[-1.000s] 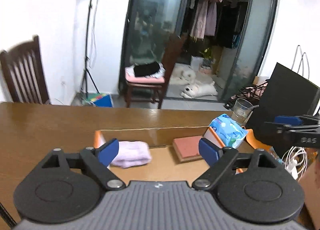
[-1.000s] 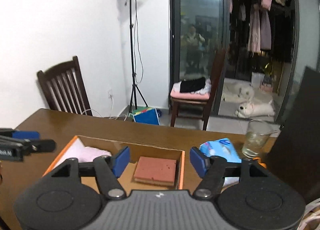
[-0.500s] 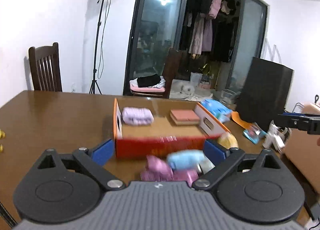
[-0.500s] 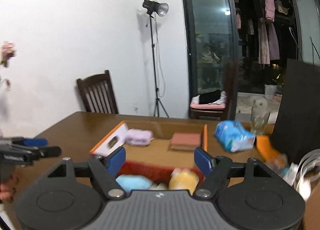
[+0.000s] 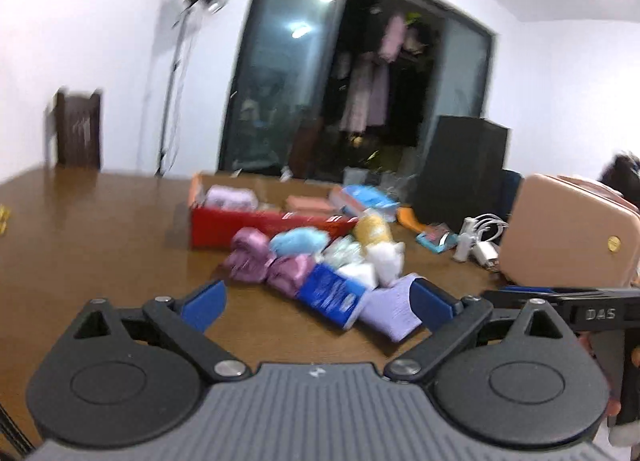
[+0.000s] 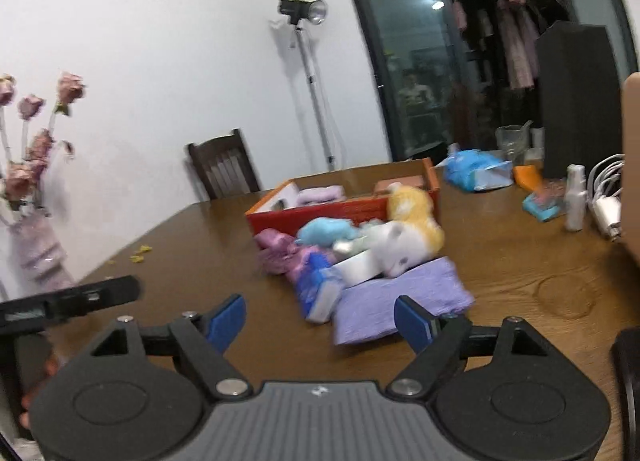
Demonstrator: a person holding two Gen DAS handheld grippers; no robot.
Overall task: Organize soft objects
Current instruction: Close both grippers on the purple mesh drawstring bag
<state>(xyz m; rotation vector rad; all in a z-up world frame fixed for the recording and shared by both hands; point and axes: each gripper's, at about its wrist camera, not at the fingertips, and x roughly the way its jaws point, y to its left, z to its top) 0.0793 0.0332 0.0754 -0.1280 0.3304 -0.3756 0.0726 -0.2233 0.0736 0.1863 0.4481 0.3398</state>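
I see even indoor light, ceiling lamps glaring in the glass door (image 5: 304, 73). Left wrist view smeared by motion blur; right wrist softer on the pile (image 6: 360, 249). Fisheye bends edges, corners dark.

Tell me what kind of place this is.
Most likely a room in a home: a wooden dining table with a chair, clothes hanging behind a glass sliding door, and a vase of dried roses.
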